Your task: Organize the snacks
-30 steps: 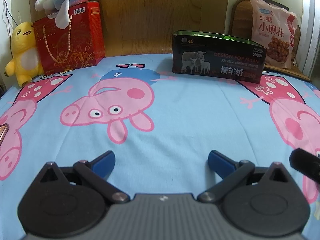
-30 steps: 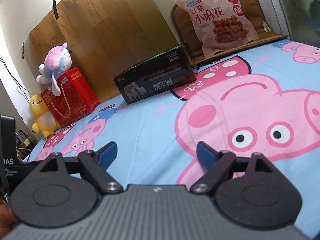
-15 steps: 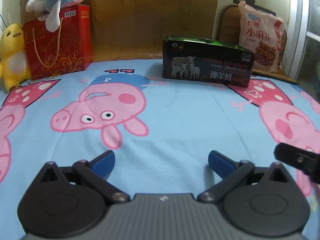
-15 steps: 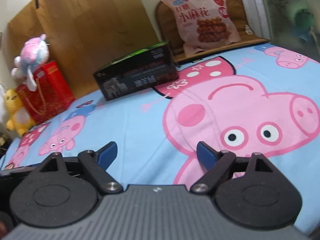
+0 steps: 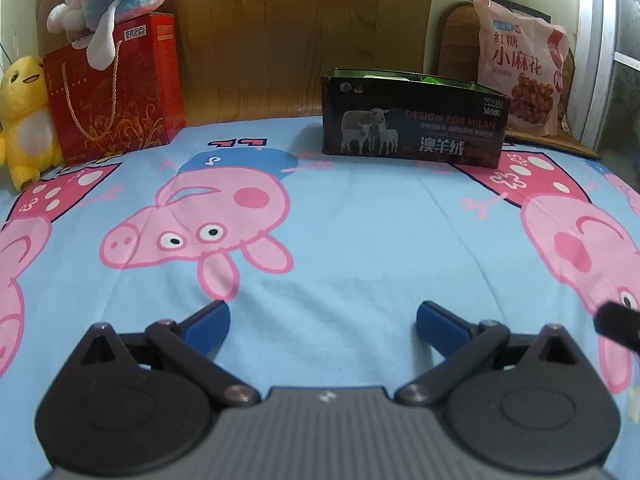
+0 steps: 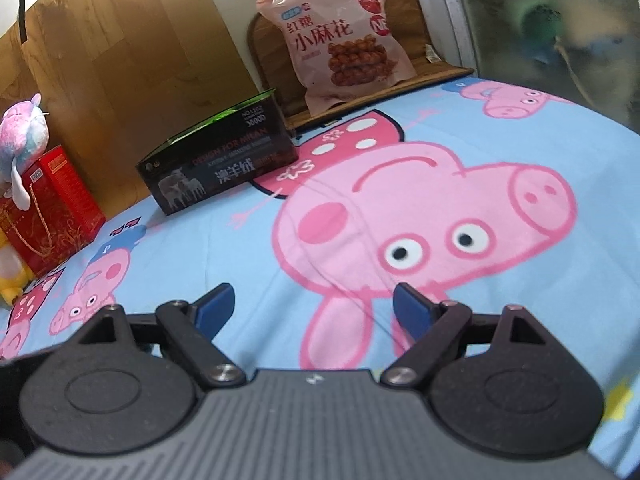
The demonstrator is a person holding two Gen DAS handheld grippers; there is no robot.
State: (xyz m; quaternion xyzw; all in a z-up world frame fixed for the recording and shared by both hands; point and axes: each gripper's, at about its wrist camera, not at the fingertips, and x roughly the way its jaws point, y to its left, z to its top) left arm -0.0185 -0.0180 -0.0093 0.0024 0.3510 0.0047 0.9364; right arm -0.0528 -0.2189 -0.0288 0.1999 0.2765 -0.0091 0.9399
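My right hand-held gripper (image 6: 310, 304) has swung toward the snack bag (image 6: 340, 36), now at twelve o'clock behind the dark box (image 6: 218, 160). Both it and the left hand-held gripper (image 5: 323, 322) gape wide, empty. I'm approaching; next, reach the bag.

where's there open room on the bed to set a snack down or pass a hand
The broad middle of the bedsheet is free, from both open grippers up to the dark box. Crowded spots: the far left corner with the red gift bag and yellow plush, and the far right by the snack bag.
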